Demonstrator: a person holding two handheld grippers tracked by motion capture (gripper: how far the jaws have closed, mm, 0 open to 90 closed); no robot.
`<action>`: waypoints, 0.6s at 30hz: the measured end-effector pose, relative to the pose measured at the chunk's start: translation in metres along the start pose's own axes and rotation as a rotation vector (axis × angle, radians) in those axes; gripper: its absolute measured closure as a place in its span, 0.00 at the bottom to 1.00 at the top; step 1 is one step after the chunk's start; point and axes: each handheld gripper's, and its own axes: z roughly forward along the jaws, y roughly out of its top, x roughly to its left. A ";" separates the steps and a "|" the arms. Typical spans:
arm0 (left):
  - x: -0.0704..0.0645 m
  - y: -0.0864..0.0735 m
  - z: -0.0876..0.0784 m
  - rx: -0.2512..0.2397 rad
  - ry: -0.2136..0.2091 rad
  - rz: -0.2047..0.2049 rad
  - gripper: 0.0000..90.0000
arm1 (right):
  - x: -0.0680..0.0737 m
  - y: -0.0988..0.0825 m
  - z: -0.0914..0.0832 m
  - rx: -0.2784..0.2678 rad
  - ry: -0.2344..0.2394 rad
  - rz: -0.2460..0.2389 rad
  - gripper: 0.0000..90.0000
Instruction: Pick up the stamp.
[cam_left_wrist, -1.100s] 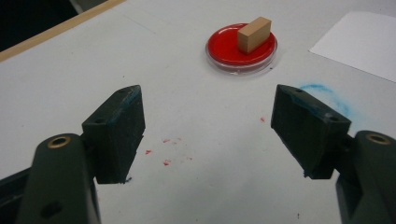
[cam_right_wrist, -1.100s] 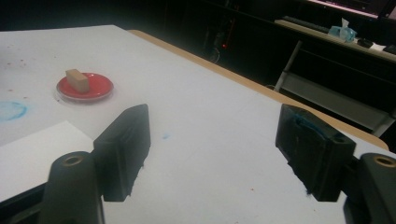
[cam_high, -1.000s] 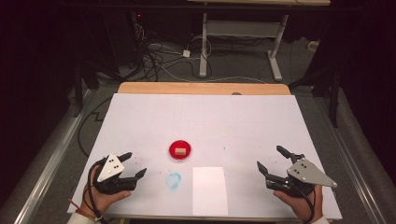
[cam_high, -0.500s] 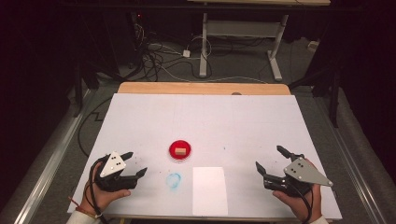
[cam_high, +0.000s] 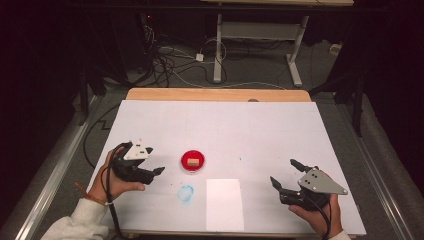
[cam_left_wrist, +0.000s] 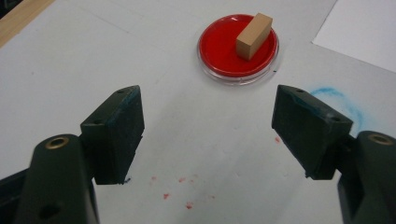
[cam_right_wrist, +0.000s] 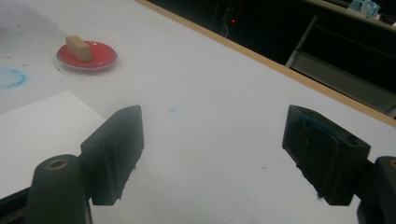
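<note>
A small tan block (cam_high: 193, 161) lies in a round red dish (cam_high: 187, 167) near the middle of the white table (cam_high: 220, 130). My left gripper (cam_high: 156, 167) hovers just left of the dish, jaws open and empty, pointing toward it. Its own view has the dish (cam_left_wrist: 219, 51) and block (cam_left_wrist: 253, 35) ahead, beyond the open fingers (cam_left_wrist: 116, 133). My right gripper (cam_high: 285, 174) stands open and empty at the front right. From there the dish (cam_right_wrist: 95, 59) with the block (cam_right_wrist: 77, 48) lies far off to the left.
A white sheet of paper (cam_high: 224, 204) lies at the front middle, with a blue chalky ring mark (cam_high: 186, 194) left of it. A wooden strip (cam_high: 215, 94) edges the far side. Cables and a desk frame (cam_high: 260, 45) are on the floor beyond.
My left gripper has risen and moved forward and right, closer to the red dish. The right gripper has stayed put.
</note>
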 end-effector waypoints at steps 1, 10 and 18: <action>0.001 0.006 0.002 0.020 -0.015 0.019 0.27 | 0.000 0.000 0.000 0.000 0.000 0.000 0.24; 0.002 0.047 0.028 0.091 -0.076 0.116 0.30 | 0.001 -0.002 0.002 0.018 0.022 -0.018 0.24; -0.002 0.060 0.043 0.098 -0.100 0.138 0.32 | 0.001 -0.002 0.003 0.025 0.019 -0.019 0.24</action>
